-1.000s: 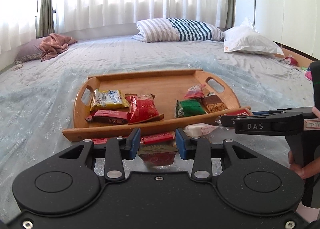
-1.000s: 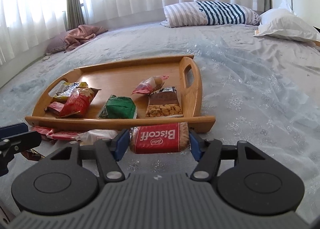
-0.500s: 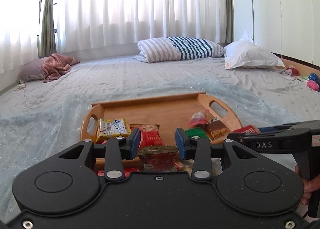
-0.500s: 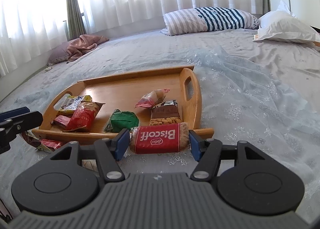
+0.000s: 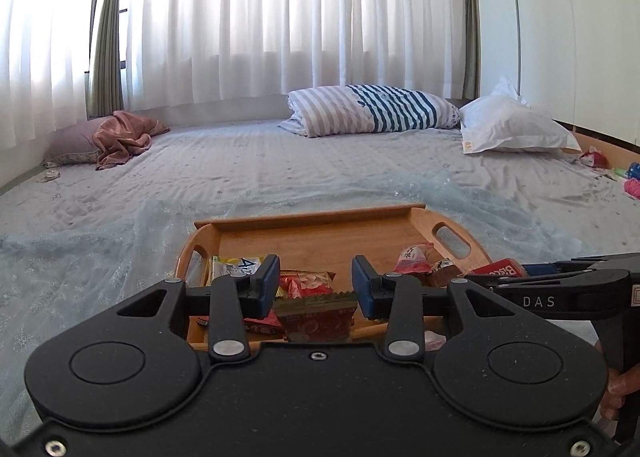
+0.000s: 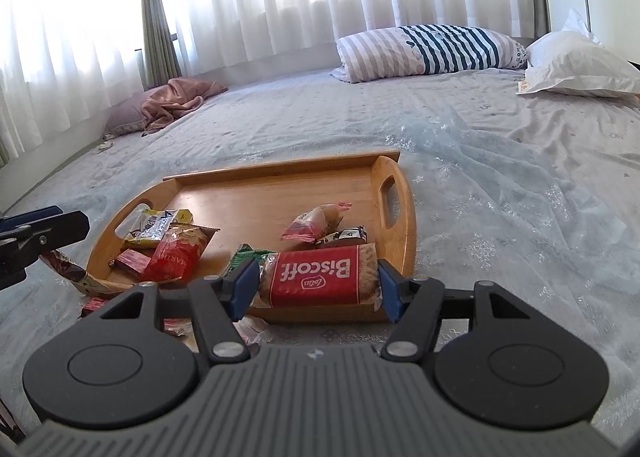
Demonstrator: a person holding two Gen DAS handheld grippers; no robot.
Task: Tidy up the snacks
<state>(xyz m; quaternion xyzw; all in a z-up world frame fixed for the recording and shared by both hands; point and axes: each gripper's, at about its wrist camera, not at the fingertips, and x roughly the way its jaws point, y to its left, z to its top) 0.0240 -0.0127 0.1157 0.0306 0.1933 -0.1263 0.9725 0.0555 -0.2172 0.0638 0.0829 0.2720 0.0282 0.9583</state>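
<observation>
A wooden tray [image 6: 280,193] lies on the bed with several snack packets in it, among them a yellow one [image 6: 160,227], a red one [image 6: 176,257] and a pink one [image 6: 316,221]. My right gripper [image 6: 316,285] is shut on a red Biscoff pack [image 6: 320,281], held just over the tray's near rim. My left gripper [image 5: 316,285] hangs over the tray's [image 5: 320,233] near left corner with a dark red snack packet [image 5: 316,315] between its blue pads. Its jaws are opening, and the packet [image 6: 68,271] dangles tilted below the fingers.
Loose packets lie on the blue bedspread in front of the tray, a red one [image 6: 96,303] and a white one [image 6: 252,327]. A striped pillow [image 6: 428,49] and a white pillow [image 6: 580,65] sit at the far end. A pink cloth [image 6: 176,97] lies far left.
My left gripper has lifted the dark red packet off the bed to above the tray's near rim. My right gripper, still on the Biscoff pack, has edged over the rim.
</observation>
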